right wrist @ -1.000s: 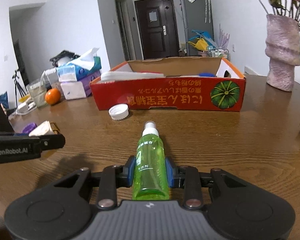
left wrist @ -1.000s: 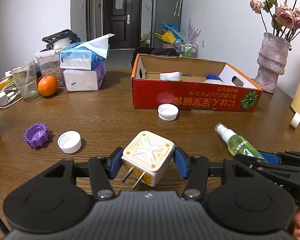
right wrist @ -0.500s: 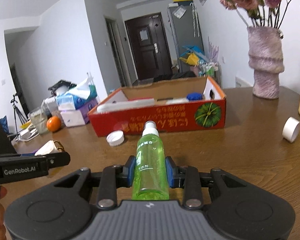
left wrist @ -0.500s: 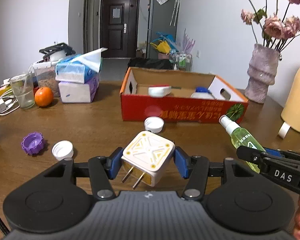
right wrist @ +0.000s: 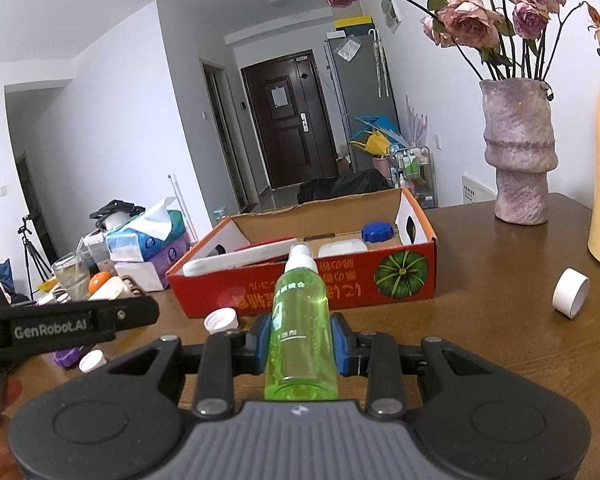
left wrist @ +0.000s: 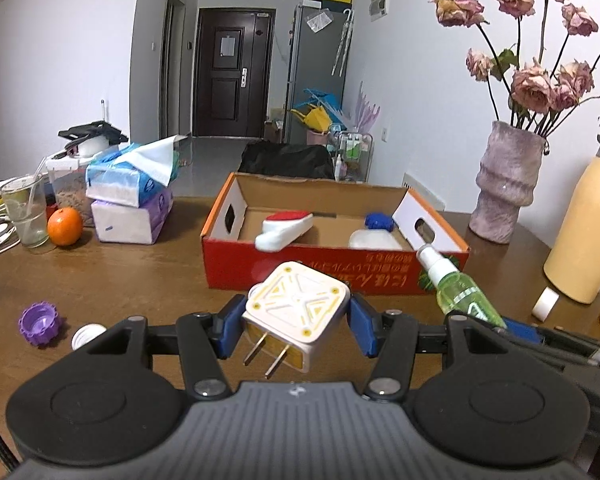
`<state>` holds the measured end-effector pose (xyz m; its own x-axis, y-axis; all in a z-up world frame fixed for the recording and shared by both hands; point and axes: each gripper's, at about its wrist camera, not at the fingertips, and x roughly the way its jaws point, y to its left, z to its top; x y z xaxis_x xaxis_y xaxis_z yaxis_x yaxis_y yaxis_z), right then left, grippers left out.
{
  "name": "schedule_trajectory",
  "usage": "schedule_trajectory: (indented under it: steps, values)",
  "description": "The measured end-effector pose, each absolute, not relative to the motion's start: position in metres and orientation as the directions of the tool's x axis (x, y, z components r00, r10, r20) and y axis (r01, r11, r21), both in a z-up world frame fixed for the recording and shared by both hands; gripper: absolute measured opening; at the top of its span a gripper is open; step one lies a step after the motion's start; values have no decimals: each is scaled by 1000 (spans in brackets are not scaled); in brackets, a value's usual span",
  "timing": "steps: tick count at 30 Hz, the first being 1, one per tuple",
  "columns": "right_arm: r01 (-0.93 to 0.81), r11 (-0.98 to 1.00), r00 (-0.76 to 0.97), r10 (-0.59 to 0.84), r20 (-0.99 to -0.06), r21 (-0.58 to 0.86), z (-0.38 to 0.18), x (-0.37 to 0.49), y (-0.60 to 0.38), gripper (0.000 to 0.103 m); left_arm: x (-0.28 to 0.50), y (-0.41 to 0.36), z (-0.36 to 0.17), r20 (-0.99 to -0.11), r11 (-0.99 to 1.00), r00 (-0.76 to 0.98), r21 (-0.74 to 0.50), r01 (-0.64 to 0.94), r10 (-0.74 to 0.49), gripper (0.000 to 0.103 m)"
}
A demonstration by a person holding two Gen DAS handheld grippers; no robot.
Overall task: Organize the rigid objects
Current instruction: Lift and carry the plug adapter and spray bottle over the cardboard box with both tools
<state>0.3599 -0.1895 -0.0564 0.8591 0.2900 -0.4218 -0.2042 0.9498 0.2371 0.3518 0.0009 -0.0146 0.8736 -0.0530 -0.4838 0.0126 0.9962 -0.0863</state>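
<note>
both loads are in the air and on their way to the open red cardboard box [left wrist: 260, 270] with the green pumpkin print, so the step in hand looks like the carry, with the drop-off to come. the left gripper [left wrist: 296, 326] pinches a white cube-shaped plug adapter with yellow line markings [left wrist: 298, 306] by its two sides, prongs pointing back toward the camera, clear of the table and just short of the box's near wall. the right gripper [right wrist: 300, 344] is pressed onto a clear green plastic spray bottle with a white nozzle [right wrist: 300, 320], nozzle forward, aimed at the same wall. the box already holds a white and red flat object, a white jug-like container and a blue ridged cap. the next move probably calls for lifting each piece over the near wall and finding a free patch of floor inside before the fingers spread; the two tools sit close side by side, so going in one after the other would likely avoid a knock. the brown wooden table [left wrist: 132, 276] carries loose lids yet to be sorted: a purple ridged cap [left wrist: 40, 322], white screw caps [right wrist: 220, 320] and a white ring [right wrist: 571, 292]. also on it stand a textured mauve vase of faded roses [right wrist: 518, 152], a tall cream flask, stacked tissue packs, an orange and a glass. beyond is a pale-walled room with a dark door and a grey fridge.
</note>
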Motion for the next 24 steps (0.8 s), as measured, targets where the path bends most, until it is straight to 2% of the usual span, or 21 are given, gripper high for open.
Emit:
schedule_trajectory:
  steps: [24]
  values:
    - [-188, 948, 882, 279, -380, 259, -48, 429, -192, 30, 426, -6, 3, -435, 990, 900, -137, -37, -27, 56]
